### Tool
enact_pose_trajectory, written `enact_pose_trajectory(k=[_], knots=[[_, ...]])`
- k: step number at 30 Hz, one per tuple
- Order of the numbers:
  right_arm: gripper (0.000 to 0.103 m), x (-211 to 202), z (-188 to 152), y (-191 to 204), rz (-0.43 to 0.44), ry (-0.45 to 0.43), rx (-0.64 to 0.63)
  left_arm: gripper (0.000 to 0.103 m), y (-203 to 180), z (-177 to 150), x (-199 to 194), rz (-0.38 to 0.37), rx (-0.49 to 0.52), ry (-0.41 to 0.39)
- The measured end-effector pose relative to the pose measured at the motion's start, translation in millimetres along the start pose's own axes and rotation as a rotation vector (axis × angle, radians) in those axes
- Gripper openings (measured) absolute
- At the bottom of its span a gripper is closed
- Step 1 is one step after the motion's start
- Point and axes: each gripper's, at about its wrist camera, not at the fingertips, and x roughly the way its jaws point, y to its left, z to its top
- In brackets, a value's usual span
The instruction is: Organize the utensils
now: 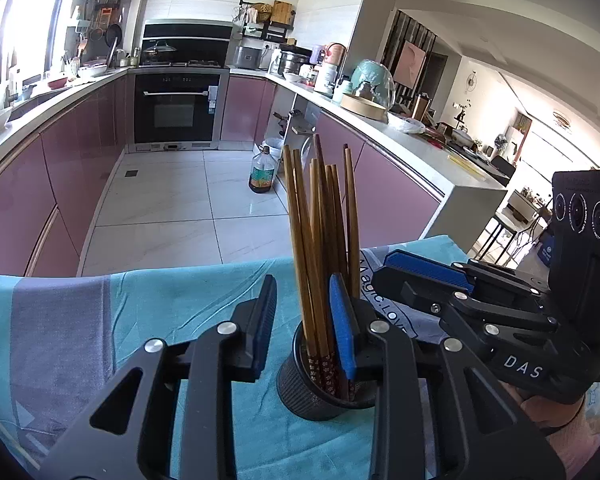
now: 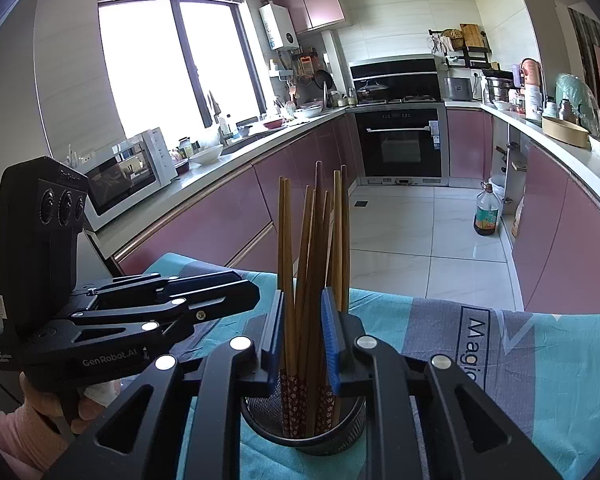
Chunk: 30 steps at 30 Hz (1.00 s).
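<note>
Both tools (image 1: 304,324) (image 2: 304,340) slack-jawed around chopsticks (image 2: 312,260) upright in mesh cup (image 2: 260,412) on teal cloth (image 2: 540,360).

A U-shaped kitchen with pink cabinets (image 2: 228,200) and white floor tiles (image 2: 412,232). A built-in oven (image 2: 400,142) stands at twelve o'clock, a bright window (image 2: 172,64) at ten, a white microwave (image 2: 128,176) at nine, an oil bottle (image 2: 486,212) at two.

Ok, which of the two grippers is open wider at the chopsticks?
The left gripper: its blue pads stand well apart, teal cloth showing beside the chopsticks. The right gripper has its pads close on either side of the bundle.
</note>
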Motion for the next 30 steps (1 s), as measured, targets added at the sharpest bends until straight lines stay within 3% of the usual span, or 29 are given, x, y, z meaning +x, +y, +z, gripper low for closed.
enact_pose_trajectory(k=[2, 5, 7, 9, 13, 16, 18, 30], knots=[[0.024, -3, -5, 2, -0.002, -0.001, -0.002, 0.045, 1, -3, -8, 0.025, 0.004, -0.023], [0.037, -7, -11, 3, -0.007, -0.010, 0.003, 0.062, 5, -11, -20, 0.067, 0.007, -0.059], [0.045, -10, -16, 6, -0.016, -0.013, -0.003, 0.068, 11, -17, -33, 0.108, 0.003, -0.093], [0.061, -15, -22, 10, -0.036, -0.023, -0.010, 0.078, 16, -25, -46, 0.141, 0.008, -0.119], [0.075, -28, -33, 17, -0.085, -0.060, -0.035, 0.097, 25, -42, -75, 0.206, 0.002, -0.185], [0.085, -35, -44, 27, -0.118, -0.085, -0.057, 0.098, 32, -58, -94, 0.248, 0.010, -0.222], [0.097, -39, -50, 35, -0.142, -0.108, -0.070, 0.097, 34, -67, -105, 0.271, 0.010, -0.241], [0.097, -62, -76, 70, -0.190, -0.241, -0.063, 0.098, 25, -122, -168, 0.370, 0.054, -0.369]])
